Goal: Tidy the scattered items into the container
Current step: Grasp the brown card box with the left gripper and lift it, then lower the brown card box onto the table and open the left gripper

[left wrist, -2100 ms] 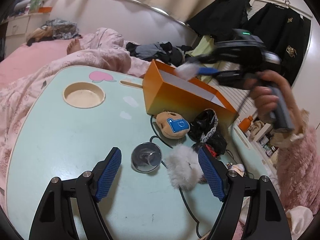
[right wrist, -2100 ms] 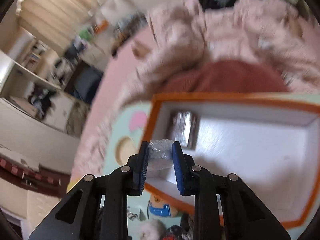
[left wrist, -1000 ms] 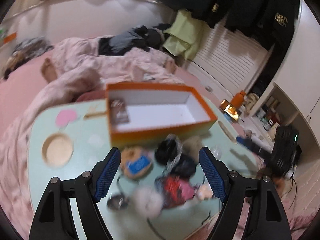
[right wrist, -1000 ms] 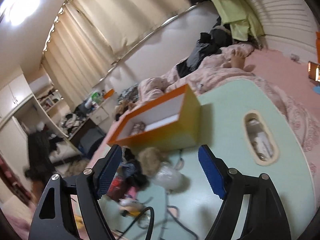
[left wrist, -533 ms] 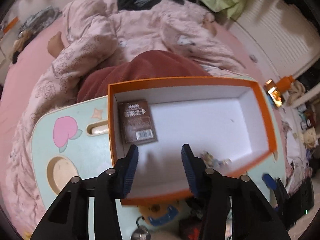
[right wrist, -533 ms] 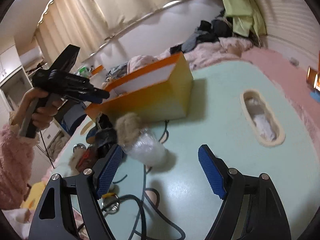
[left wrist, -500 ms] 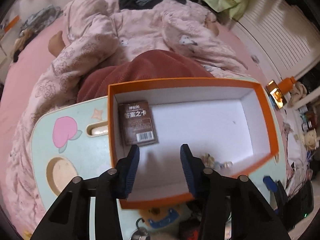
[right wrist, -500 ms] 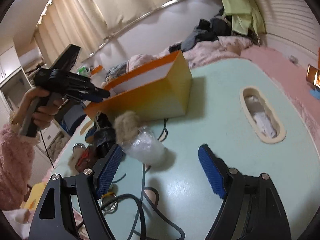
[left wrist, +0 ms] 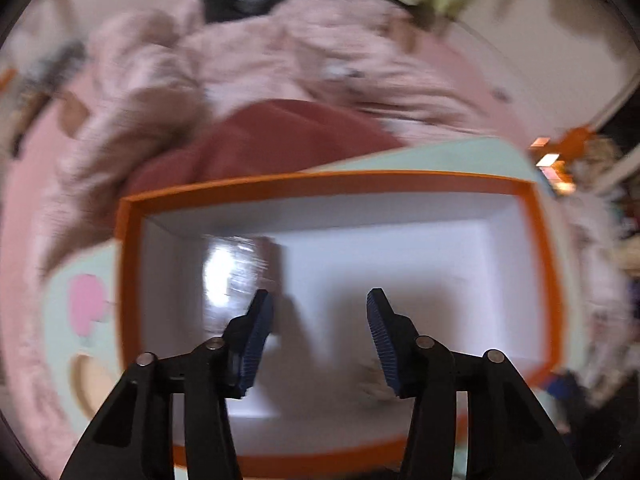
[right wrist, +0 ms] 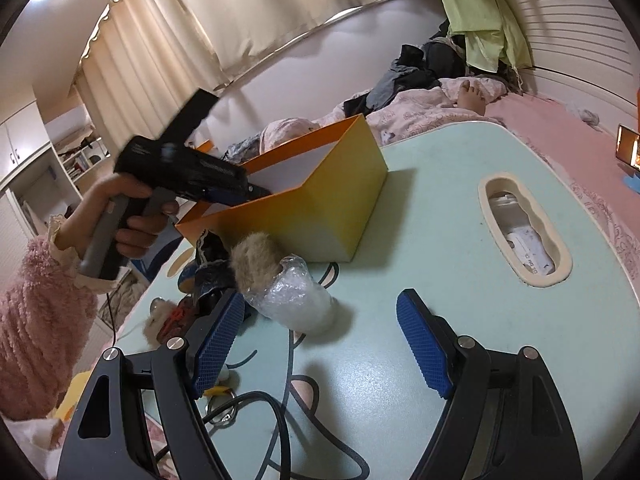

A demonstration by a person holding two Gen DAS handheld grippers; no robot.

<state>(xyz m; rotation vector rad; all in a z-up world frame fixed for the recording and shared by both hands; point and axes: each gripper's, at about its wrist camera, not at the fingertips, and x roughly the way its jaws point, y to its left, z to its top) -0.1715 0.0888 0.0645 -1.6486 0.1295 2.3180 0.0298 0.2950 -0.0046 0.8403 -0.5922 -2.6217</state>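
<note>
Blue pads of our left gripper [left wrist: 316, 336] hang over the orange box [left wrist: 536, 216], jaws opening, nothing between them; we should lift clear. Our right gripper [right wrist: 316, 344] gapes empty just short of the bubble-wrap bundle [right wrist: 296, 300] before the box; centre it, then close gently.

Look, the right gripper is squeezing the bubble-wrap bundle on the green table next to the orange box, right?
Not quite. In the right wrist view the right gripper is open and squeezing nothing: the bubble-wrap bundle lies on the green table just ahead of its fingers, untouched. The rest holds, since the bundle does sit next to the orange box.
</note>
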